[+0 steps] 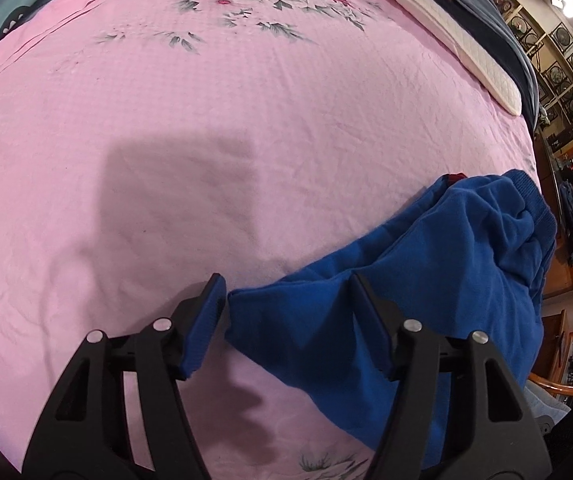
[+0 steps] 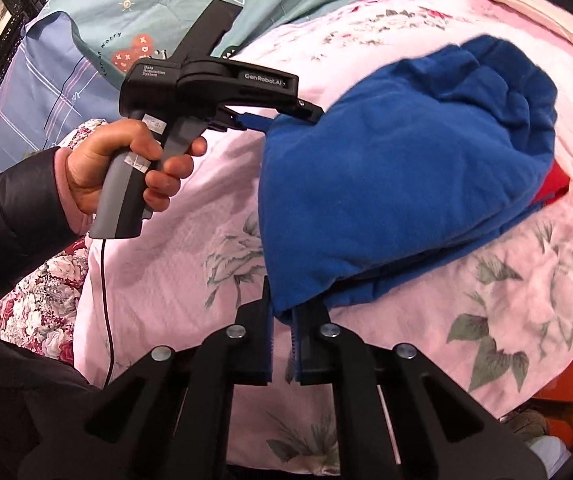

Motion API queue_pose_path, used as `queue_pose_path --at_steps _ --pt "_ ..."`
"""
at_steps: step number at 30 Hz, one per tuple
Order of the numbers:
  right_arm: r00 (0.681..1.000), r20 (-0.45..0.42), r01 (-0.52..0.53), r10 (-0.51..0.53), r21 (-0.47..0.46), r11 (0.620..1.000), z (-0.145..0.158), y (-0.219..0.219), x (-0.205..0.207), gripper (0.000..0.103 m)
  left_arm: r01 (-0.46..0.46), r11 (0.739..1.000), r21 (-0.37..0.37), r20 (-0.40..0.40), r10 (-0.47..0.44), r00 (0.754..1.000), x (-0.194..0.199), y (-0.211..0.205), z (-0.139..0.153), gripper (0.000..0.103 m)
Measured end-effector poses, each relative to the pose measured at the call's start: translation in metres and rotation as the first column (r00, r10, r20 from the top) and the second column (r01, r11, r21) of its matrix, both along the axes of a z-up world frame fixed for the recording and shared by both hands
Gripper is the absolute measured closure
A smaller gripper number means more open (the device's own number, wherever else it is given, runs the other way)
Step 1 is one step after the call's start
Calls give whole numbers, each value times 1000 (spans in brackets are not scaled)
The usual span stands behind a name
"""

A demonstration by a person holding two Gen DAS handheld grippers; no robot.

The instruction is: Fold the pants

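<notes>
The blue fleece pants (image 1: 426,264) lie bunched on the pink floral bedspread (image 1: 206,120), at the right of the left wrist view. My left gripper (image 1: 286,280) is open and points down at the pants' near corner. That corner sits between the fingers, and a gap shows beside the left pad (image 1: 202,320). In the right wrist view the pants (image 2: 386,184) fill the middle. My right gripper (image 2: 288,304) is shut on their lower corner. A hand (image 2: 118,172) in a dark sleeve holds the left gripper (image 2: 286,118) at the pants' far edge.
A red cloth (image 2: 554,184) peeks out from under the pants. A white quilted pad (image 1: 446,24) with dark clothes (image 1: 482,12) on it lies at the bed's far right. A teal patterned quilt (image 2: 166,8) lies beyond the bedspread. Shelves (image 1: 558,52) stand past the bed's right edge.
</notes>
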State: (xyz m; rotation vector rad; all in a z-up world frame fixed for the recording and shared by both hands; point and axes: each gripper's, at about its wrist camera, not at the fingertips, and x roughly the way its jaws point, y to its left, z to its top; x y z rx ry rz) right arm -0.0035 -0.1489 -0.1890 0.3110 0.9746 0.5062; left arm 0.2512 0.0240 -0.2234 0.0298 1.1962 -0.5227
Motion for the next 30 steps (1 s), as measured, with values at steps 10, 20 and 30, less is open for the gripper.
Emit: queue_pose_path --at_steps 10,20,30 --pt "999 -43 -27 28 19 999 -13 -1 3 92 37 996 84 86 -44 995 -7 -10 0 35" --pt "997 -39 -69 67 -49 996 25 -60 -19 57 -68 997 -41 225 76 971 -44 34 68 32" --pt "990 130 61 -52 -72 996 70 -92 53 57 79 980 -181 180 -46 983 -140 -28 57 31"
